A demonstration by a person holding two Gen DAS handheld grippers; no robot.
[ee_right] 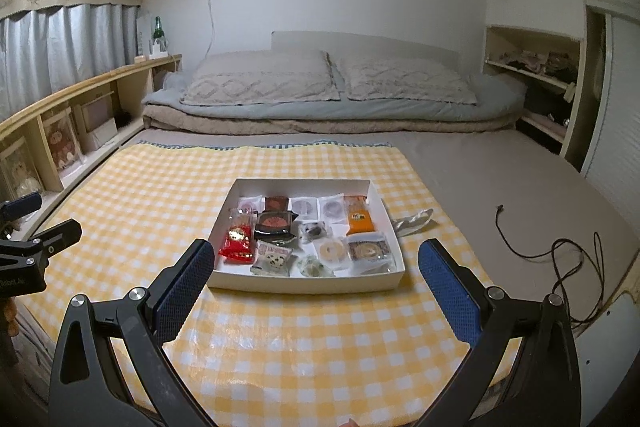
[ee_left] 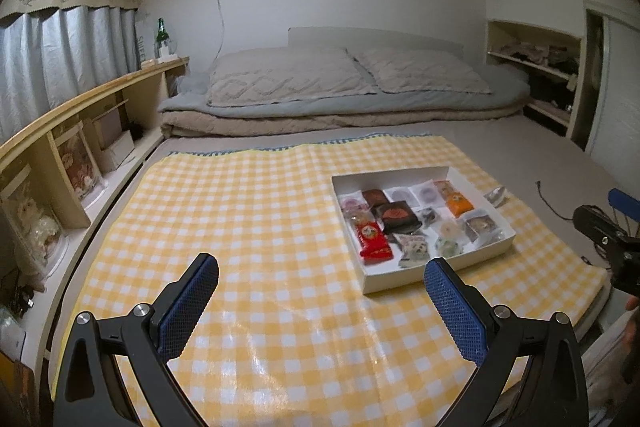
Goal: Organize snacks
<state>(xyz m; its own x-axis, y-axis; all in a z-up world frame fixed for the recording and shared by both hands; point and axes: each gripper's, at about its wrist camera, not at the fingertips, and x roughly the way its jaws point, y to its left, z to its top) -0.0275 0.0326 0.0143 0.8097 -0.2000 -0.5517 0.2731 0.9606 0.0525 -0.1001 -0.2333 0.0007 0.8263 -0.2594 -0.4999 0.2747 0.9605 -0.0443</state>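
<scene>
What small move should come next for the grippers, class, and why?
Probably bring the right gripper forward and down toward the silver wrapper lying on the cloth just outside the box. Both grippers are open and empty, the other snacks already sit inside, and the right one is nearer.

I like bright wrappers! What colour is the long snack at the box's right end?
Orange packet, clearest in the right wrist view.

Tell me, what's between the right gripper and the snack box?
Only bare yellow checkered cloth. In the right wrist view, the open right gripper hangs just short of the white snack box, with nothing else lying on that stretch.
</scene>
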